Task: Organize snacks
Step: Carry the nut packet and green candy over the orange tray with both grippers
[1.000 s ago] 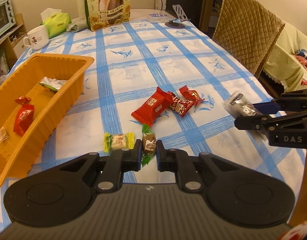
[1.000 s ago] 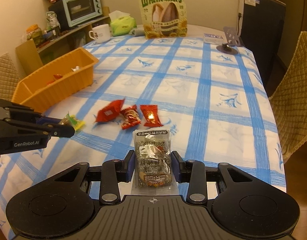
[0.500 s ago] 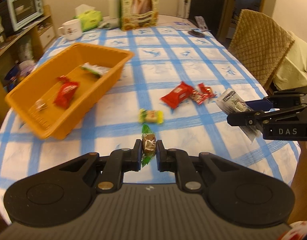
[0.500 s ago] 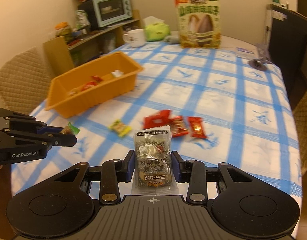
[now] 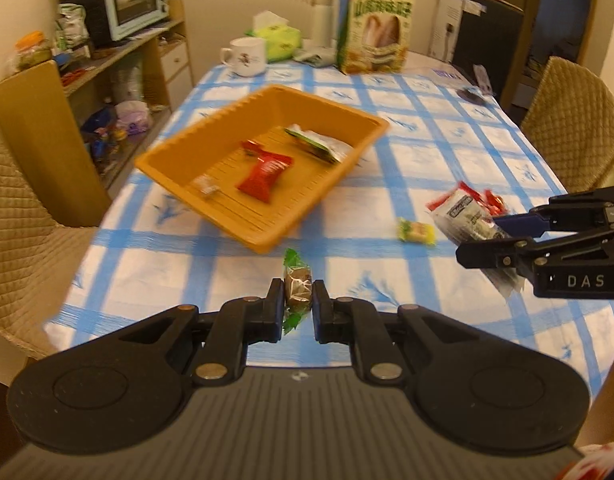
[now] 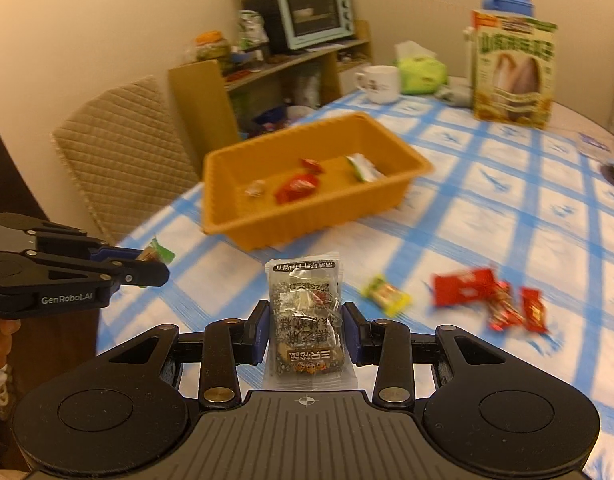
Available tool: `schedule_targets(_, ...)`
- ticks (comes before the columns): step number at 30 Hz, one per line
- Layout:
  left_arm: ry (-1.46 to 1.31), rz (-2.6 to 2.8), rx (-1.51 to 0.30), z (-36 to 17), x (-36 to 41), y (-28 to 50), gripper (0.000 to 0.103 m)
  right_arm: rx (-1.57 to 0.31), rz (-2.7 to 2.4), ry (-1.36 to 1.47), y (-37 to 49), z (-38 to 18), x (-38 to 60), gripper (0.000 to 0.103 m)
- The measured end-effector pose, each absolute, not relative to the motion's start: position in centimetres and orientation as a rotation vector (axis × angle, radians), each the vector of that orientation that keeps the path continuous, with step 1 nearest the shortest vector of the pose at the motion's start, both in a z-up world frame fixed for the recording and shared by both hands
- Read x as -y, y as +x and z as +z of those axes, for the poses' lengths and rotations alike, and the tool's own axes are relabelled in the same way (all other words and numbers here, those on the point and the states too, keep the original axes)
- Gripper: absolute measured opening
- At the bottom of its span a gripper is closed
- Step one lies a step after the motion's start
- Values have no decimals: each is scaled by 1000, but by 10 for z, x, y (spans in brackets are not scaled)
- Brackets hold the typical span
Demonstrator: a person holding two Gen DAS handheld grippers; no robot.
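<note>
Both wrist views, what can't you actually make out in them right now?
- Red snacks on the tablecloth, right wrist view: motion blur smears the labels.
- The same red snacks, left wrist view: mostly hidden behind the seaweed snack packet held in the right gripper.
- Small clear-wrapped candy in the orange basket: too small to identify.
- Sunflower seed bag: print blurred.

Both wrist cams angled down over the table's near edge. Shared mid-frame: orange tray (image 5: 263, 240) (image 6: 307, 220), closer in the left view.
</note>
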State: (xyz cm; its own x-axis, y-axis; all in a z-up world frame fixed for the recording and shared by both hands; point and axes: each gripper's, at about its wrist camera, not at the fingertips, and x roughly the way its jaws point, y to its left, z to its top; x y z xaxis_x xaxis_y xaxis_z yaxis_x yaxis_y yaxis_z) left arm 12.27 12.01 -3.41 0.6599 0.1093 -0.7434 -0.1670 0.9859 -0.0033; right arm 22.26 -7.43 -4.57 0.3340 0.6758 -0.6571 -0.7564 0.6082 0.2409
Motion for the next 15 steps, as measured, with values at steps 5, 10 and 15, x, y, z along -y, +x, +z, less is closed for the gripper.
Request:
schedule_targets(5,-74,178,-799,-20,-147,129,13,-784,971,-118,232,-37,38,38)
schedule_targets(10,-61,173,-771,-10,-169,145,13,-761,981,-118,247,-29,6,38)
schedule_targets(15,-45,157,-753,-6,-190,169,13,-741,956,-123,268,-22,-18,38)
